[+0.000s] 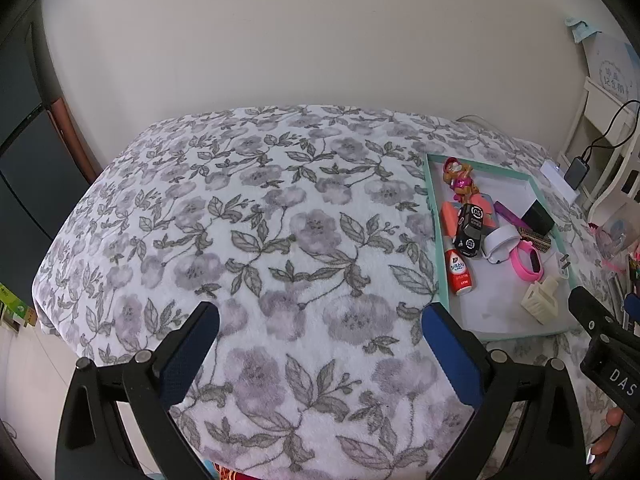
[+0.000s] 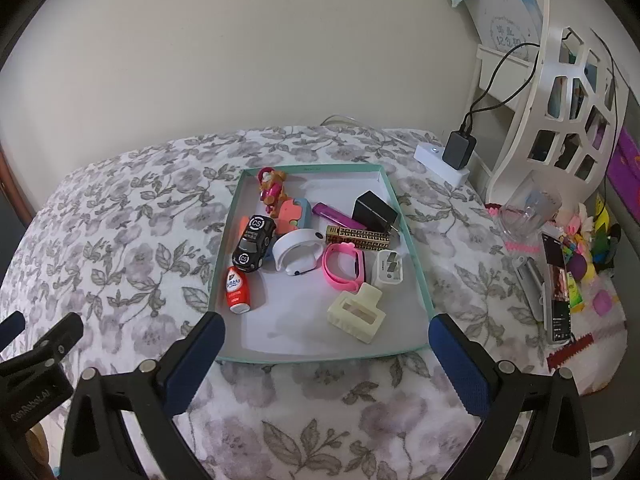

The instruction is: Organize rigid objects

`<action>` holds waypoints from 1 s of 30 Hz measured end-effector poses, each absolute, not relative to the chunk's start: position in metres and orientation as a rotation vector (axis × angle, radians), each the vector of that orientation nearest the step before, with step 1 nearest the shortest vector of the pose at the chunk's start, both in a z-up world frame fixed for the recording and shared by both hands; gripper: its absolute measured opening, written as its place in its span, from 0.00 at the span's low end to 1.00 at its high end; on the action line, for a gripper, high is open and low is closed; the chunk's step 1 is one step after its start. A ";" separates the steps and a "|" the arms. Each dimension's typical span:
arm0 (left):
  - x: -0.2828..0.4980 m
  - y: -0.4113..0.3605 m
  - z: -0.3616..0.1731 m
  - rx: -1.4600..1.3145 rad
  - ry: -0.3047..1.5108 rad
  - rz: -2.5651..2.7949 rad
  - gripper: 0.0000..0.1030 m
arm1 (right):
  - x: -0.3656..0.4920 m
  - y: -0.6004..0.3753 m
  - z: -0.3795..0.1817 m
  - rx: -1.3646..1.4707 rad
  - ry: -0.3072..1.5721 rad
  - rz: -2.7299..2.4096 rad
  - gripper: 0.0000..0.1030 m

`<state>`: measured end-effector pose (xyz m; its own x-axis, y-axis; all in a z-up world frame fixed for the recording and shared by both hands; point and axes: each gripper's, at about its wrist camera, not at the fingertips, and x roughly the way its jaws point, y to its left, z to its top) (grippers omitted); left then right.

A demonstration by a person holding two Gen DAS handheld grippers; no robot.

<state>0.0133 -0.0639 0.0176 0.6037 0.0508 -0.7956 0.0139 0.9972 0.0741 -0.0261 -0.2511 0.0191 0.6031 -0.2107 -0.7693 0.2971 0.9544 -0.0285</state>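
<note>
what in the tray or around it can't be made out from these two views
- Orange-and-blue item, right wrist view: toy car and white band cover its lower part; its kind is unclear.
- Purple stick: far end hidden behind the black adapter.
- Red bottle label: print too small to read.
- Shelf contents: blurred by fisheye edge.

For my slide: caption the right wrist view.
Open right tool faces a teal tray of small toys on a floral blanket.

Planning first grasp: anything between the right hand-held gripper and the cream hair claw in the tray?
Nothing visible. The right hand-held gripper is open before the tray's near rim, and the cream hair claw lies just past it on bare tray floor, apart from the other items.
</note>
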 end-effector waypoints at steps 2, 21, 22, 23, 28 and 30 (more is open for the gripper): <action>0.013 -0.064 0.018 0.075 0.922 0.022 0.98 | -0.026 -0.251 0.019 0.105 0.875 -0.294 1.00; 0.013 -0.065 0.020 0.063 0.924 0.024 0.98 | -0.025 -0.252 0.019 0.107 0.877 -0.296 1.00; 0.013 -0.064 0.020 0.061 0.924 0.023 0.98 | -0.025 -0.252 0.020 0.107 0.877 -0.297 1.00; 0.012 -0.065 0.020 0.060 0.925 0.023 0.98 | -0.025 -0.252 0.019 0.105 0.877 -0.296 1.00; 0.012 -0.065 0.020 0.058 0.924 0.025 0.98 | -0.025 -0.252 0.020 0.104 0.877 -0.297 1.00; 0.012 -0.064 0.020 0.059 0.924 0.025 0.98 | -0.026 -0.252 0.019 0.105 0.877 -0.297 1.00</action>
